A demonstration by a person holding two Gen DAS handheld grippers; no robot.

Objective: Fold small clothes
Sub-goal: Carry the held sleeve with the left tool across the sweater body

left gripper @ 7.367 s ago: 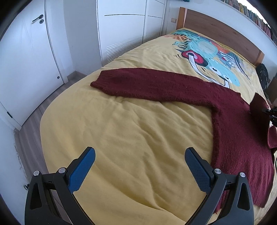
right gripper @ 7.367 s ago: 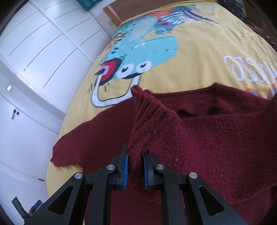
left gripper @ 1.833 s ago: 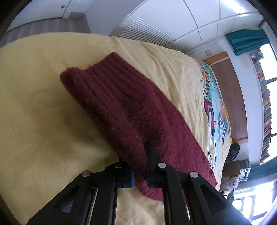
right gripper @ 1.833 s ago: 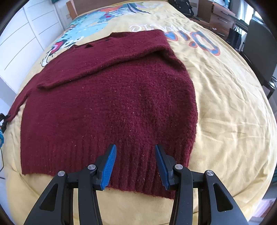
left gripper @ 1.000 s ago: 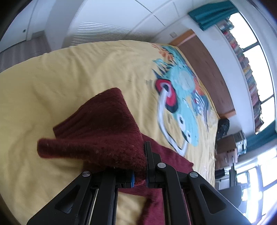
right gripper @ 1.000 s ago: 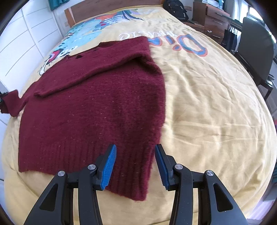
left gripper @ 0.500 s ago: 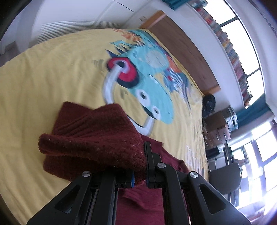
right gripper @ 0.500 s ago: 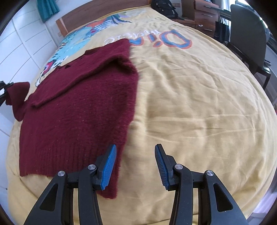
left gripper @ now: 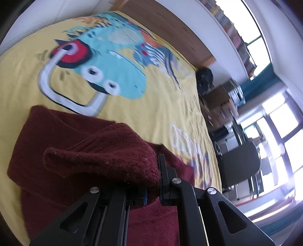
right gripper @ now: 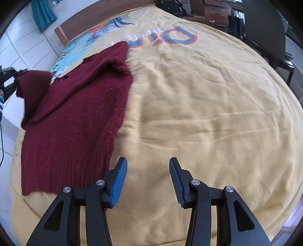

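A dark red knitted sweater (right gripper: 75,113) lies on the yellow bedspread (right gripper: 208,113), with one sleeve folded across its chest. My left gripper (left gripper: 152,181) is shut on the cuff of the other sleeve (left gripper: 106,157) and holds it lifted above the sweater body (left gripper: 151,223). In the right wrist view the left gripper (right gripper: 13,77) and the raised sleeve (right gripper: 34,83) show at the far left. My right gripper (right gripper: 147,181) is open and empty, low over bare bedspread just right of the sweater's ribbed hem (right gripper: 62,179).
The bedspread has a cartoon print (left gripper: 106,72) and lettering (right gripper: 161,39). A wooden headboard (left gripper: 170,30) is at the far end. A black chair (right gripper: 265,32) and a wooden dresser (right gripper: 214,11) stand beside the bed. White wardrobe doors (right gripper: 20,54) are on the left.
My left gripper has carried the sleeve cuff further over the sweater body, towards the right side of the bed. My right gripper has drifted right, off the hem onto bare bedspread.
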